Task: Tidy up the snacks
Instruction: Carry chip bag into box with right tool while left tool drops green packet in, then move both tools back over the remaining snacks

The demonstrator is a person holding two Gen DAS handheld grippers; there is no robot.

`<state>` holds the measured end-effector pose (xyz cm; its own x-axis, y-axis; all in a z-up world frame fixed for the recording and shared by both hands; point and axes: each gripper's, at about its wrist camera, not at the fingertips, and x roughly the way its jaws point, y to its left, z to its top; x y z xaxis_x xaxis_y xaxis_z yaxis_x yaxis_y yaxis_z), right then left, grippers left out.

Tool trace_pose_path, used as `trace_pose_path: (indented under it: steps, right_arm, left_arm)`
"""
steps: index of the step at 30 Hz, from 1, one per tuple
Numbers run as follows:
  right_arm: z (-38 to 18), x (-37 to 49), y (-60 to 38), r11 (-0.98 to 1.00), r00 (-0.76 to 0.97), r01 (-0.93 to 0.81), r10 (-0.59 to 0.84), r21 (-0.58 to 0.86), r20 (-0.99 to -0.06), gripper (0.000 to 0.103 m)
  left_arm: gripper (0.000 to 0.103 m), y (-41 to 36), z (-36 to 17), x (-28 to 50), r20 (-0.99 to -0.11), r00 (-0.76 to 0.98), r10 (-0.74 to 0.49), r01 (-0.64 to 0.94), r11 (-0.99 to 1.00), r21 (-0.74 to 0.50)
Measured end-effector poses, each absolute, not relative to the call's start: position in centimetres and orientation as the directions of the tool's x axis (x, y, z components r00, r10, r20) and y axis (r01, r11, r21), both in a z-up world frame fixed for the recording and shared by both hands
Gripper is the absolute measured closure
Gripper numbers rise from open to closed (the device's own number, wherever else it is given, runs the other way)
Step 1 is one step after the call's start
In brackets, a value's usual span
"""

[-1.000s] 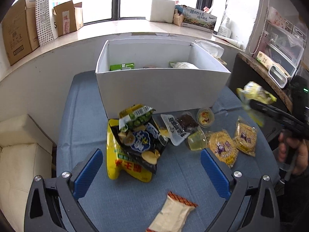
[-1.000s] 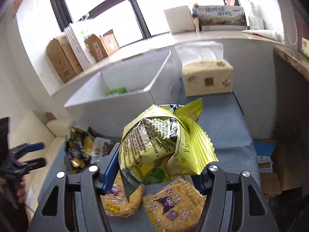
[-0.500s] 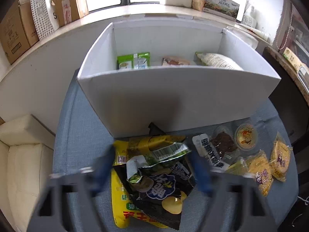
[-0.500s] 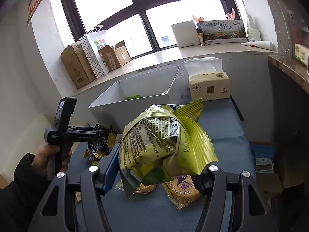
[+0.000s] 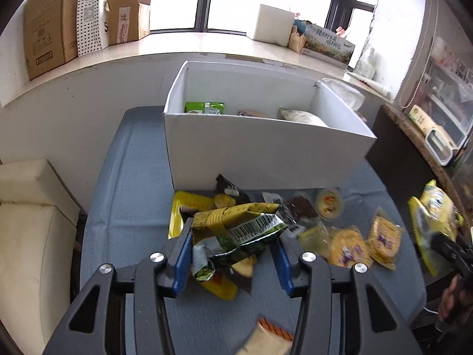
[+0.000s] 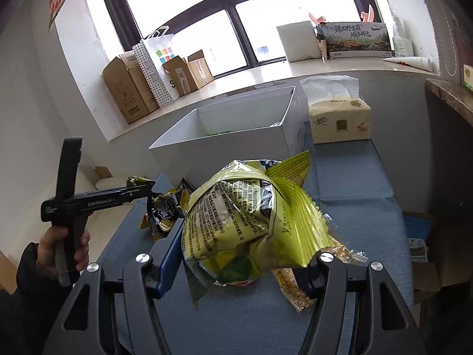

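Observation:
My left gripper [image 5: 232, 256] has its jaws closing, and both blue pads press a crumpled green-and-yellow snack bag [image 5: 236, 230] with a barcode. It hangs just above a pile with a yellow bag [image 5: 184, 210] and a black chip bag [image 5: 229, 190]. Behind stands the white box [image 5: 266, 153], holding a green packet [image 5: 204, 108] and a pale bag [image 5: 298, 115]. My right gripper [image 6: 245, 257] is shut on a puffy yellow-green chip bag [image 6: 248, 216], in front of the white box [image 6: 221, 151]. The left gripper [image 6: 136, 192] shows at that view's left.
On the blue cloth lie a jelly cup [image 5: 328, 204], round yellow cookie packs [image 5: 346, 245] and an orange-edged packet [image 5: 266, 340]. A tissue pack [image 6: 340, 118] stands right of the box. Cardboard boxes [image 5: 44, 35] line the windowsill. A cream cushion [image 5: 29, 213] lies left.
My left gripper went from wide open to closed around the green-and-yellow bag on top of the pile. My right gripper kept its chip bag and shifted slightly.

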<state>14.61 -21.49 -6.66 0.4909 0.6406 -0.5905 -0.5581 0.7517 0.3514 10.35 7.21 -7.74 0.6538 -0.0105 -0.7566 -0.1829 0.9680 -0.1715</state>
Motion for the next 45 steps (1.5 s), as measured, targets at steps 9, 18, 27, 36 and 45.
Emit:
trace_pose_path:
  steps: [9, 18, 27, 36, 45]
  right_arm:
    - [-4.2, 13.6, -19.5, 0.708, 0.468, -0.623, 0.677, 0.331, -0.568, 0.035]
    - [0.4, 17.4, -15.9, 0.676, 0.467, -0.674, 0.702, 0.297, -0.538, 0.035]
    - [-0.4, 28.7, -9.9, 0.709, 0.438, -0.643, 0.651, 0.291, -0.619, 0.035]
    - [-3.2, 35.3, -9.2, 0.737, 0.413, -0.586, 0.63, 0.338, -0.657, 0.023]
    - [-2.9, 34.7, -11.5, 0.779, 0.486, -0.531, 0.603, 0.334, -0.633, 0.0]
  left_arm:
    - [0.051, 6.0, -2.4, 4.0, -0.686, 0.727, -0.026, -0.18, 0.957, -0.227]
    - [0.05, 6.5, 4.6, 7.7, -0.622, 0.783, -0.007, -0.131, 0.976, -0.176]
    - [0.05, 9.6, 3.5, 21.5, -0.671, 0.738, 0.076, -0.15, 0.987, -0.053]
    - [0.026, 11.2, -1.1, 28.5, -0.758, 0.646, 0.095, -0.173, 0.985, -0.024]
    - [0.0, 10.3, -1.4, 26.4, -0.74, 0.661, 0.123, -0.164, 0.986, 0.017]
